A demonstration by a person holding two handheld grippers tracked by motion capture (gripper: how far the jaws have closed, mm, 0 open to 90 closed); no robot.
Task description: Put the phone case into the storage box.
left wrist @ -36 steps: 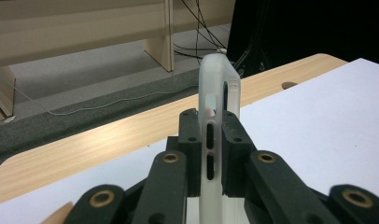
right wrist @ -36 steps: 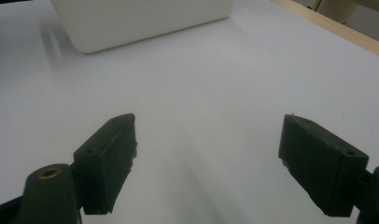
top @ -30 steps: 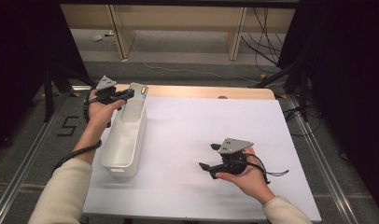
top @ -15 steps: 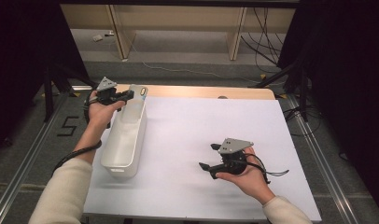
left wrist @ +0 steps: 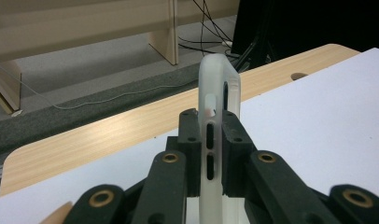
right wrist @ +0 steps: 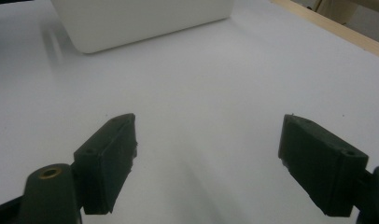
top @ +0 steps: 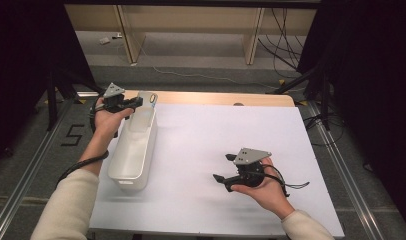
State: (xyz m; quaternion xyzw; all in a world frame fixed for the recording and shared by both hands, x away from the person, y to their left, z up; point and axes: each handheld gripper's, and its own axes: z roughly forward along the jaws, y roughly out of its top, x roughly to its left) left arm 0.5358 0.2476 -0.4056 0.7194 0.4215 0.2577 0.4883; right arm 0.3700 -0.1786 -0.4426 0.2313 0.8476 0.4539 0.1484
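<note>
At the table's far left corner, above the white bin (top: 133, 150), left gripper (left wrist: 214, 149) clamps a translucent phone case (left wrist: 219, 93) on edge — likely light, thin, flexible, slippery; best pinched across its side rim; right gripper (right wrist: 206, 163) wide, empty.

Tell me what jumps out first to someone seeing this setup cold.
The long white plastic bin at the left side of the white table stands out. Over its far end, the left tool is clamped on a translucent phone case held upright. The right tool hangs open over bare tabletop, nearer the person.
</note>
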